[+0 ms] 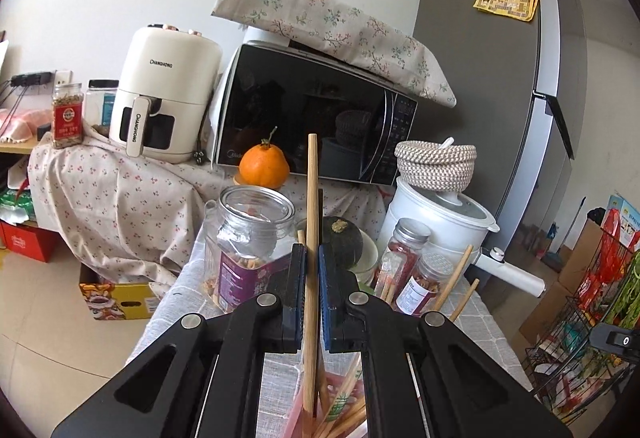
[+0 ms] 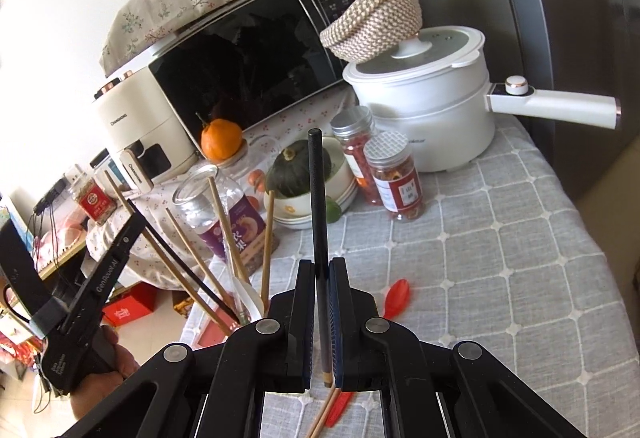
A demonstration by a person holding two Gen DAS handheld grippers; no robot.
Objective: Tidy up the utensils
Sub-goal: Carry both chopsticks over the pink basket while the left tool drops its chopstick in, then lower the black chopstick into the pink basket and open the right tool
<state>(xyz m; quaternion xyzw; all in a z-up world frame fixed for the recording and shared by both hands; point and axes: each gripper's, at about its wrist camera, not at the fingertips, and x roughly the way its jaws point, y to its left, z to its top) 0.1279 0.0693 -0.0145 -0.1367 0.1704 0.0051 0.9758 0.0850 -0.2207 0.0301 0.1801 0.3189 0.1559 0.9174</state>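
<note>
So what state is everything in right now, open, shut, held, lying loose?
Left gripper: shut on pale wooden chopstick.
Right gripper: shut on black chopstick.
Red plastic spoon: lying on the checked cloth.
White electric pot: lid on.
Black microwave: door shut.

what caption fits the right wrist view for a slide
Right gripper clamps a dark chopstick upright above the grey checked tablecloth, a red spoon lying just beyond.

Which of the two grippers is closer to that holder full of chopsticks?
Left. The left gripper, clamped on a wooden chopstick, is right above the holder; the right gripper, clamping a black chopstick, is off beside it.
</note>
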